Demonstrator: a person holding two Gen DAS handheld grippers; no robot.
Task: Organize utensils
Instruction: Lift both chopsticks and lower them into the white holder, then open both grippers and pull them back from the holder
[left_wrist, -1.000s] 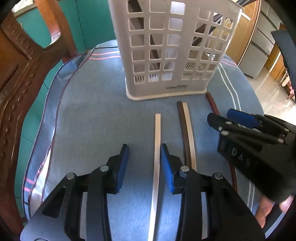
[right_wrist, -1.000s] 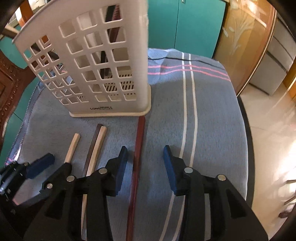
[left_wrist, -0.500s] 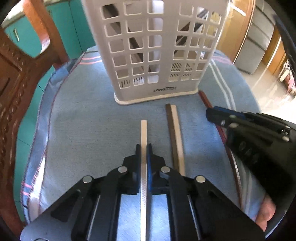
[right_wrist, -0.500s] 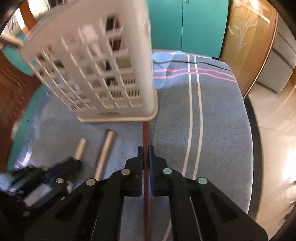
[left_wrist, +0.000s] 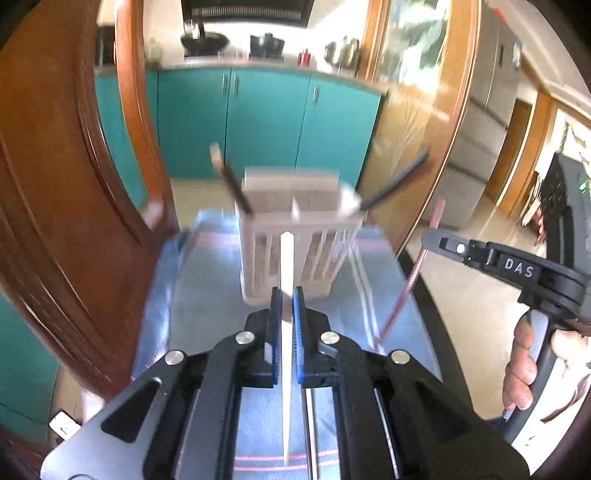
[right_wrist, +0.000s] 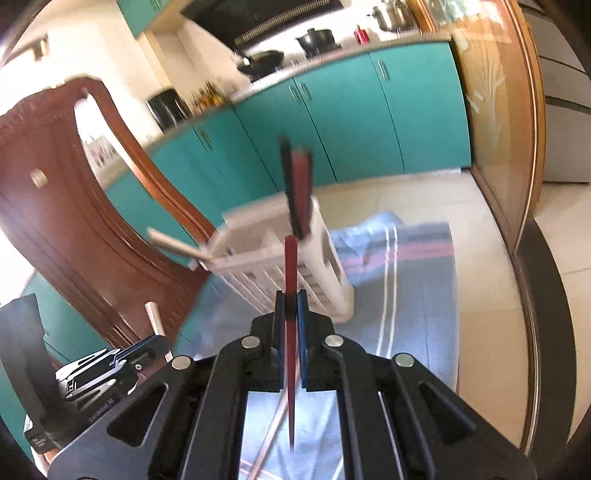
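Now two chopsticks are held in the air, one by each gripper, well above the blue cloth (left_wrist: 207, 288). The pale chopstick (left_wrist: 286, 258) is clamped between the pads of the left gripper (left_wrist: 286, 306), and the dark red chopstick (right_wrist: 291, 266) is pinched by the right gripper (right_wrist: 291, 310). Each stick is gripped near the middle, probably so that it stays balanced. Both point toward the white basket (left_wrist: 295, 254) (some sticks already lean inside), so insertion from above is judged to be next.
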